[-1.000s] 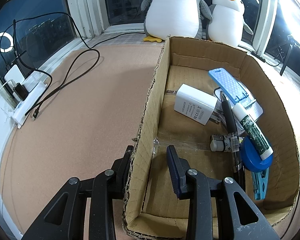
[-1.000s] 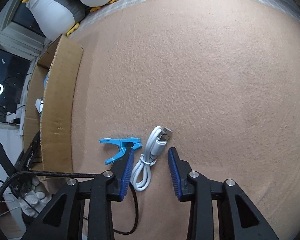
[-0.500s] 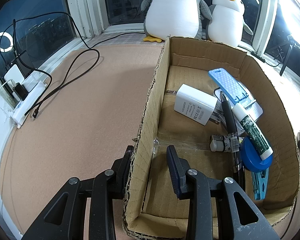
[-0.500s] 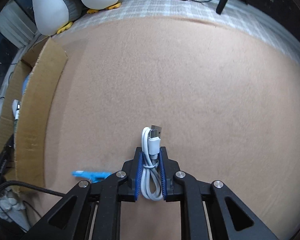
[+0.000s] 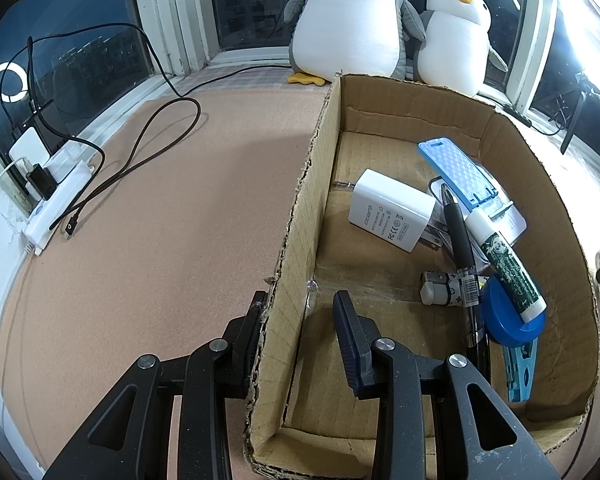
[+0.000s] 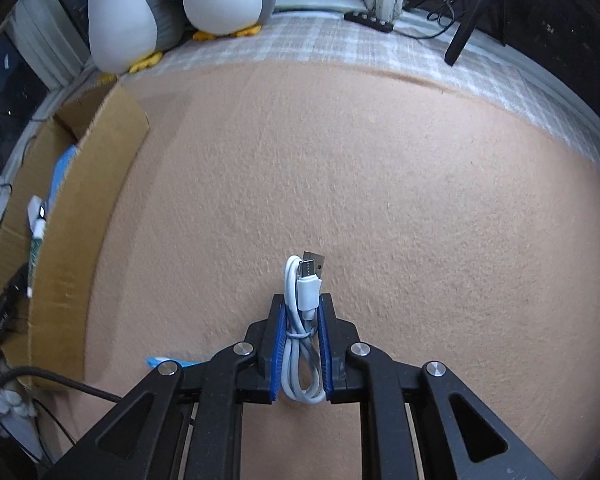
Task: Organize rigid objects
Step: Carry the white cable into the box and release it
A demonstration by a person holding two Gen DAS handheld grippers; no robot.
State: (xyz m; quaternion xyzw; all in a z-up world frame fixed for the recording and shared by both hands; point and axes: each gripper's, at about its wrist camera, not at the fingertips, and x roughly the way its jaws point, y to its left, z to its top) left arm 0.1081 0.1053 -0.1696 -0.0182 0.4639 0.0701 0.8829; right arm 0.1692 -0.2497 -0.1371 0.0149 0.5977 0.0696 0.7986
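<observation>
Home bay-window nook: plush penguins (image 5: 348,20), carpet (image 5: 160,216), power strip (image 5: 56,204), night windows.

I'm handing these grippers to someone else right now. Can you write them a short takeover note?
Left gripper: shut on the near wall of the cardboard box, steadying it.
Right gripper: shut on the coiled white cable, over the mat, right of the box.
Done: charger, pen, glue stick and blue lid are in the box.
Left: put the cable in, then the blue clip on the mat beside the box.
</observation>
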